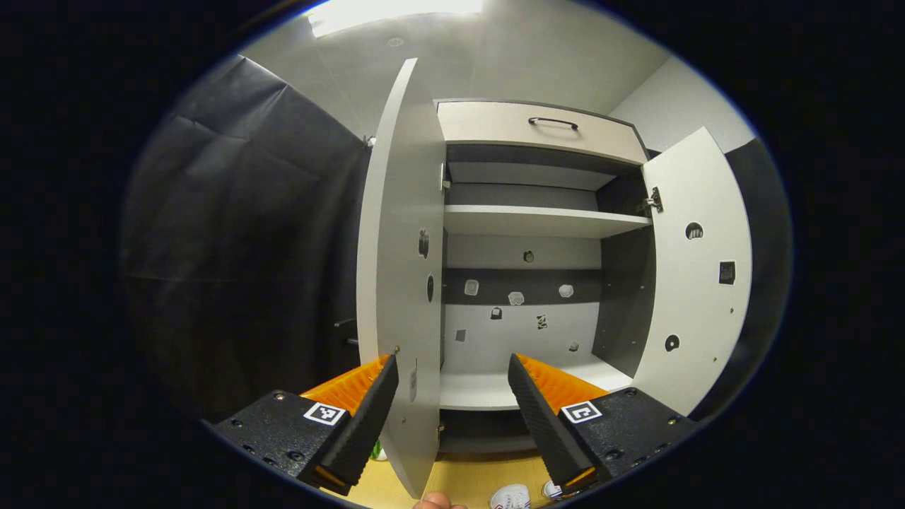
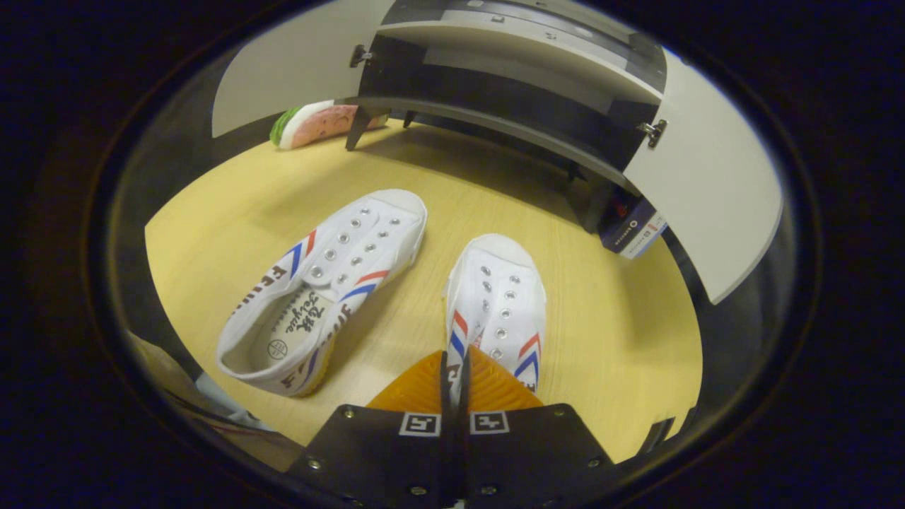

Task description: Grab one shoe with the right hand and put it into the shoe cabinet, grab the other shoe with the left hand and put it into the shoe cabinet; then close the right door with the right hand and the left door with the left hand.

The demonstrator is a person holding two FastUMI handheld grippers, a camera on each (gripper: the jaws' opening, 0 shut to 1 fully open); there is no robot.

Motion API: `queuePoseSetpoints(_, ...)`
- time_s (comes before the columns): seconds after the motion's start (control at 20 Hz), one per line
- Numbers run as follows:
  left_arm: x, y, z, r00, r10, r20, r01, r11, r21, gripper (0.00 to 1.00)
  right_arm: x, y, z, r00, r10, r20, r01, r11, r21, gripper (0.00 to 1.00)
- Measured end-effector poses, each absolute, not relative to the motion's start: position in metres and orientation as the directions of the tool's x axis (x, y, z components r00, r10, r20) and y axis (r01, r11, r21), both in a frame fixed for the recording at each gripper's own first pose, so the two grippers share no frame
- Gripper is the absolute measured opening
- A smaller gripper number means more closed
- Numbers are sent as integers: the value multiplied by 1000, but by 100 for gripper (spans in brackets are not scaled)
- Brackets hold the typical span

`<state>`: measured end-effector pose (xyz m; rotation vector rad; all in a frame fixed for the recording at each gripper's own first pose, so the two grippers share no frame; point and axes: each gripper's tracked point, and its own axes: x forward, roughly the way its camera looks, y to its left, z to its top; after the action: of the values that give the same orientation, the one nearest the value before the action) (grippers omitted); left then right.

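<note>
Two white canvas shoes with red and blue stripes lie on the yellow floor in the right gripper view. My right gripper (image 2: 453, 382) is shut on the side wall of the right-hand shoe (image 2: 503, 297). The other shoe (image 2: 332, 283) lies apart to the left, tilted, its opening in view. The shoe cabinet (image 1: 537, 219) stands with both doors open. Its left door (image 1: 403, 233) is seen edge-on and its right door (image 1: 696, 261) swings wide. My left gripper (image 1: 452, 371) is open and empty, held up in front of the lower shelf (image 1: 481, 389). Shoe toes (image 1: 510, 498) peek in below it.
A green and pink slipper-like thing (image 2: 318, 121) lies by the cabinet's left leg. A dark box (image 2: 633, 227) sits under the cabinet near the right door (image 2: 707, 191). A drawer with a handle (image 1: 553, 121) tops the cabinet. Black cloth wall (image 1: 240, 240) hangs to the left.
</note>
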<state>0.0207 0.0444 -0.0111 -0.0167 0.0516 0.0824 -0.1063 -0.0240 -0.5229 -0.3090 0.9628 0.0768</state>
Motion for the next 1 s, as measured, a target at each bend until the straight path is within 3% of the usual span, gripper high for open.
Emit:
queuePoseSetpoints(0.15,20,45,-11,995,83,-49,-83,996,-14,95,-95,-26,-503,575,-36,-817,-109,987,-120,0)
queuePoseSetpoints(0.45,19,45,-10,995,86,-42,-87,996,-16,95,-46,-22,-408,709,-2,-705,-76,994,-79,0)
queuePoseSetpoints(1.0,14,49,-4,995,96,-20,-96,995,-30,95,135,-6,-217,919,64,-390,-83,996,-31,0)
